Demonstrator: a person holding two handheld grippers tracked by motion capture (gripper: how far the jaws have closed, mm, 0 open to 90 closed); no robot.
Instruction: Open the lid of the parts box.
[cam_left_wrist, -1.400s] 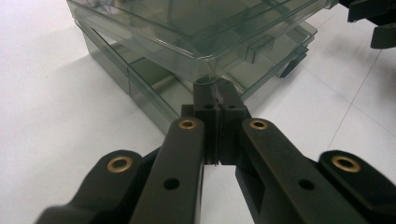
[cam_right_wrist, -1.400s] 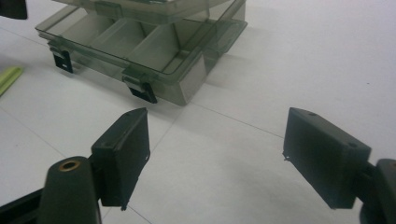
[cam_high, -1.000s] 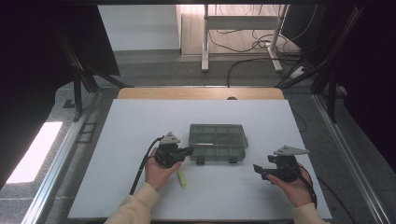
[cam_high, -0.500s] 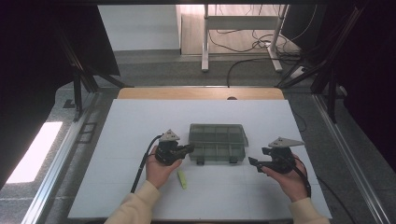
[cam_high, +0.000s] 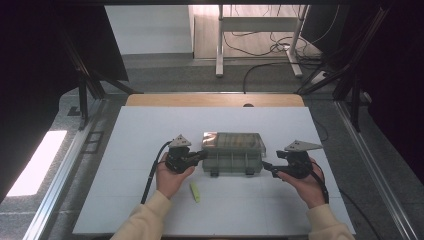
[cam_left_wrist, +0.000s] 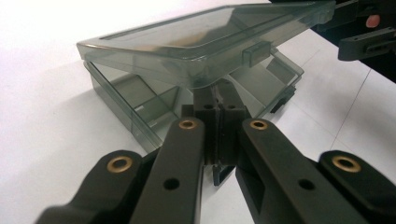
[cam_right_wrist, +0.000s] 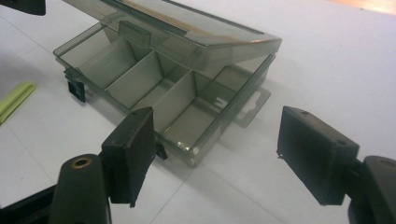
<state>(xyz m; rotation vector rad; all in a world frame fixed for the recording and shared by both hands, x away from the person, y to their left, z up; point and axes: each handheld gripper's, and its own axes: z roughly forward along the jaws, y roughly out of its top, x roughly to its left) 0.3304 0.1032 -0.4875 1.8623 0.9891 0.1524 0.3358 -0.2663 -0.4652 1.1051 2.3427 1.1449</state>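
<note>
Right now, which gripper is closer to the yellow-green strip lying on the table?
Left. The left gripper sits just above the yellow-green strip, at the box's left end. The right gripper is off past the box's right end.

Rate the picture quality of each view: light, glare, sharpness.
High view: dark surroundings, evenly lit white table, a bright floor patch at the left, the box small and soft. Left gripper view: jaws close to the lens and blurred, the box lid sharp, the table behind washed out. Right gripper view: even light, box compartments crisp, a small glint on the near rim.
</note>
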